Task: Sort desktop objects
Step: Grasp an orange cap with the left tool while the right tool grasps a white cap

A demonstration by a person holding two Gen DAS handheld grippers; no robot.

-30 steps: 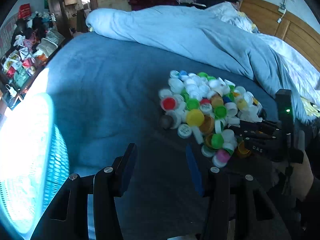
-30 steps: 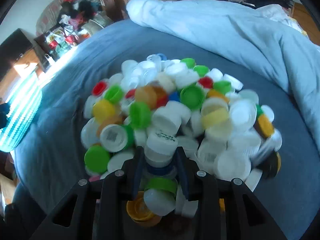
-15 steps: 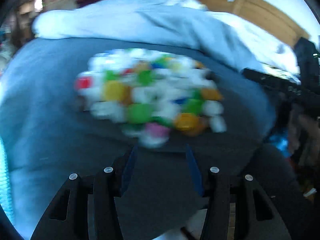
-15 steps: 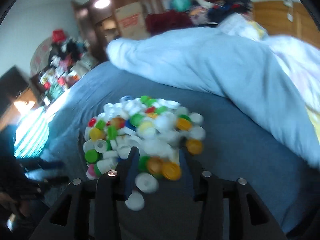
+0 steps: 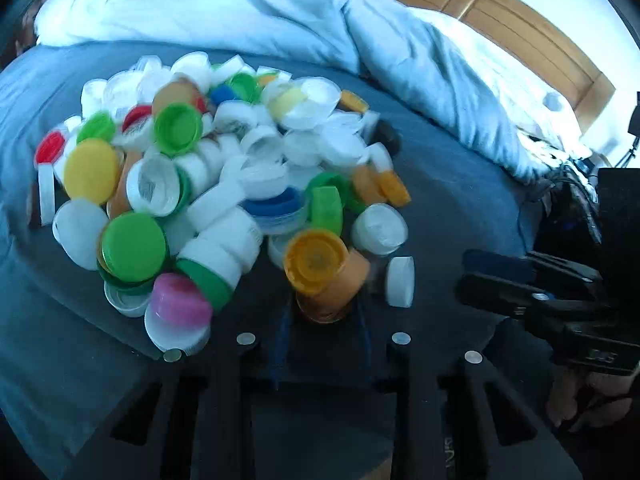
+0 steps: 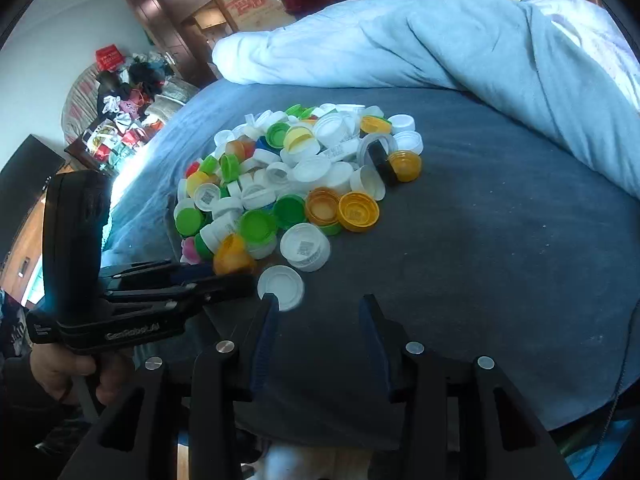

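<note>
Where caps (image 6: 288, 176) lie, blue bedspread (image 6: 500, 220).

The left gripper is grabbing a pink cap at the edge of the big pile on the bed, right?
Not quite: the cap between the left gripper's jaws is orange, not pink. The left wrist view shows it. The pink cap lies loose beside it, at the edge of the pile on the bed.
</note>
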